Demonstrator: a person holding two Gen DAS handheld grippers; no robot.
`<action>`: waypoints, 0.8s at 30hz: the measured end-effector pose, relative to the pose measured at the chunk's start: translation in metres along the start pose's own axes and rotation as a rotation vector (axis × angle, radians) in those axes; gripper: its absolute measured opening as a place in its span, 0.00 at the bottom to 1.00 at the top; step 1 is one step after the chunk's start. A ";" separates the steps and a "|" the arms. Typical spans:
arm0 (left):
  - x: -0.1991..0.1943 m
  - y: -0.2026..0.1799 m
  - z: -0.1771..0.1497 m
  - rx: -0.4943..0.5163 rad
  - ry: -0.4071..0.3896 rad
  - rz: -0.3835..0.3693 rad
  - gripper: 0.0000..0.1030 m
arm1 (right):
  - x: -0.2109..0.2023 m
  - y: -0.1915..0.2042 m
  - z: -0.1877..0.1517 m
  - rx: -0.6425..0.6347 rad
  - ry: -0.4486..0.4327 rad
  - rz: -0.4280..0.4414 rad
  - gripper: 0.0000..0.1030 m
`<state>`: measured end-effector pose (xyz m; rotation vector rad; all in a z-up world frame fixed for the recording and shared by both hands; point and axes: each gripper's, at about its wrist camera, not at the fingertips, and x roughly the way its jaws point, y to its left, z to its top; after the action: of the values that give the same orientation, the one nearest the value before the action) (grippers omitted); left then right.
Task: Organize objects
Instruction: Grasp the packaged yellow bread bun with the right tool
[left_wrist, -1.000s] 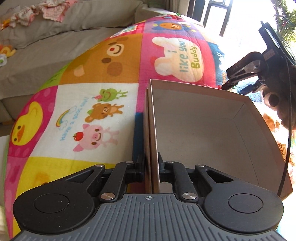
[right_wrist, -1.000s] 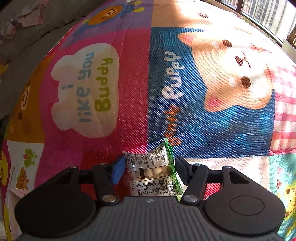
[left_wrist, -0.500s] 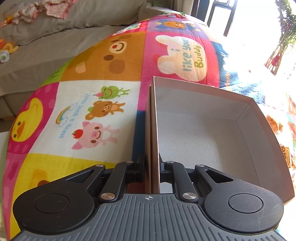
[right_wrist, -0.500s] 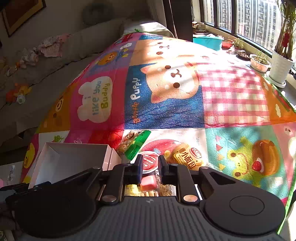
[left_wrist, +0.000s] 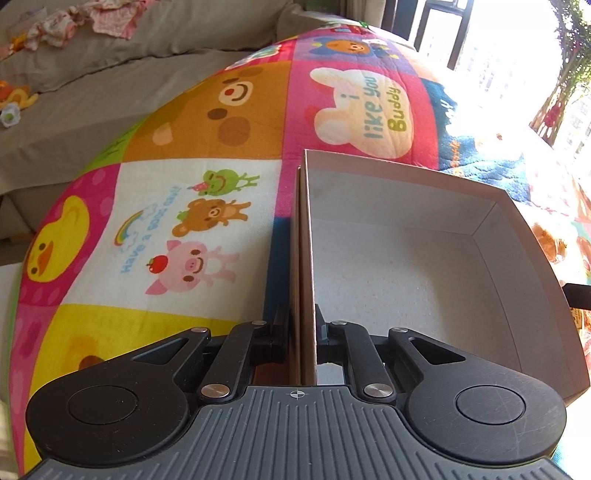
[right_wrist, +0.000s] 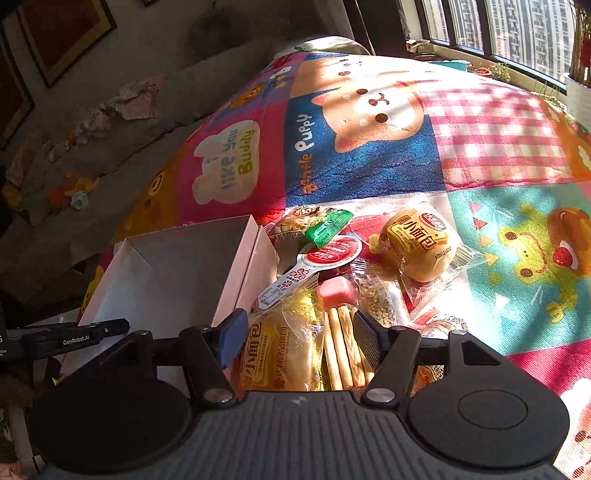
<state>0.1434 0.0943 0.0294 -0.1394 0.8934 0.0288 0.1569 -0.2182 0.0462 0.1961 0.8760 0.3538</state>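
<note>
Cardboard box (left_wrist: 406, 266) sits on the cartoon patchwork play mat (left_wrist: 192, 229), open top, inside bare as far as visible; its near right corner is cut off behind the tool body. Left gripper (left_wrist: 301, 328) is clamped on the box's near side wall, one pad inside, one outside, jaws nearly together on the thin double-layer card. In the right wrist view the same box (right_wrist: 184, 266) lies left of a snack pile that reaches right up to its outer wall. Right gripper (right_wrist: 295, 332) has jaws apart, just been opening, hovering over the pile; nothing pinched. Between the fingers, lower down: a wrapped small bread (right_wrist: 277, 354) and a pack of breadsticks (right_wrist: 343, 350), both partly hidden by the tool body. Beyond them a pink cube sweet (right_wrist: 336, 291), a red-and-white lidded cup (right_wrist: 330, 253), a green-edged packet (right_wrist: 325, 225), and a round bun in clear wrap (right_wrist: 421, 247). More wrappers under the pile, too overlapped and glare-washed to identify. The left tool's arm (right_wrist: 74, 336) pokes in at the left edge. Grey sofa (left_wrist: 110, 74) behind the mat with small toys and crumpled cloth, blurred. Window side in the left view is blown out by sun.
</note>
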 end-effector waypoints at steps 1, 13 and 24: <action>0.000 0.000 0.000 -0.001 0.001 0.000 0.12 | 0.005 0.003 -0.002 -0.003 0.013 0.007 0.64; -0.003 0.004 -0.003 -0.008 -0.008 -0.023 0.12 | -0.065 0.003 -0.051 0.050 0.026 -0.030 0.35; -0.005 0.005 -0.005 -0.008 -0.008 -0.035 0.13 | -0.091 0.035 -0.116 -0.097 0.096 -0.105 0.44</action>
<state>0.1359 0.0983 0.0294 -0.1623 0.8823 0.0007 0.0054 -0.2176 0.0497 0.0429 0.9574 0.3086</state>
